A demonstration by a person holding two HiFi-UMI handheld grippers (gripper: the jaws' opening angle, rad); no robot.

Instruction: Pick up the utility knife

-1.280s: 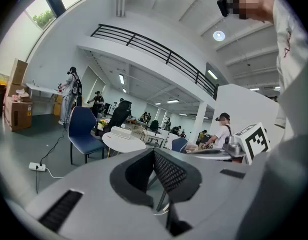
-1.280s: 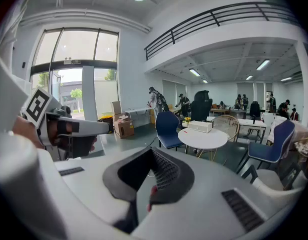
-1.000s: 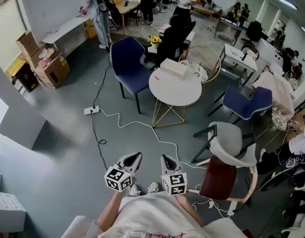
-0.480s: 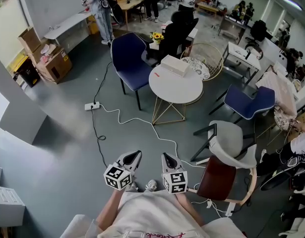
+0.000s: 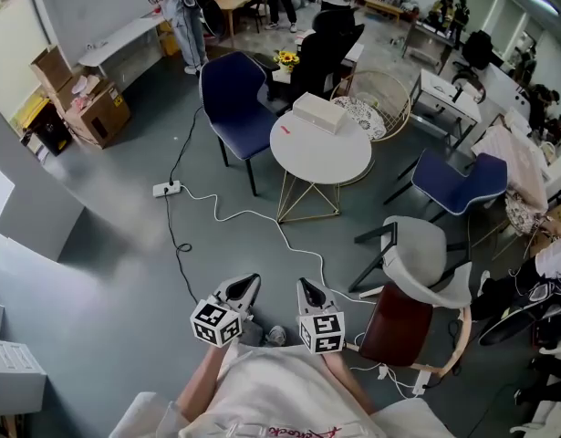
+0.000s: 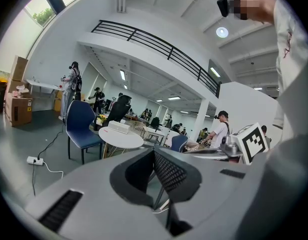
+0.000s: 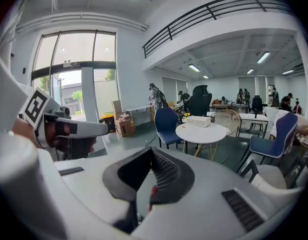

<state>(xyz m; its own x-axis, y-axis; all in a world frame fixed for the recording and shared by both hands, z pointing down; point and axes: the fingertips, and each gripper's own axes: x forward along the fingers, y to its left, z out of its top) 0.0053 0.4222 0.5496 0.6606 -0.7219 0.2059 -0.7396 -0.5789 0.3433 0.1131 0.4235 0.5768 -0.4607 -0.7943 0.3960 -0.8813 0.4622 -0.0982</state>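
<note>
As we look down, our left gripper [image 5: 254, 282] and right gripper [image 5: 302, 286] show jaws together, empty. Well beyond them, a red item [image 5: 287, 128] on the round table [image 5: 330, 158] is too small to orient.

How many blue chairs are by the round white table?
2. One blue chair stands left of the round white table, the other blue chair to its right. More could be hidden among the far desks.

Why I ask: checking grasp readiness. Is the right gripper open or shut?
Shut: the right gripper shows its jaw tips touching in its own view.
</note>
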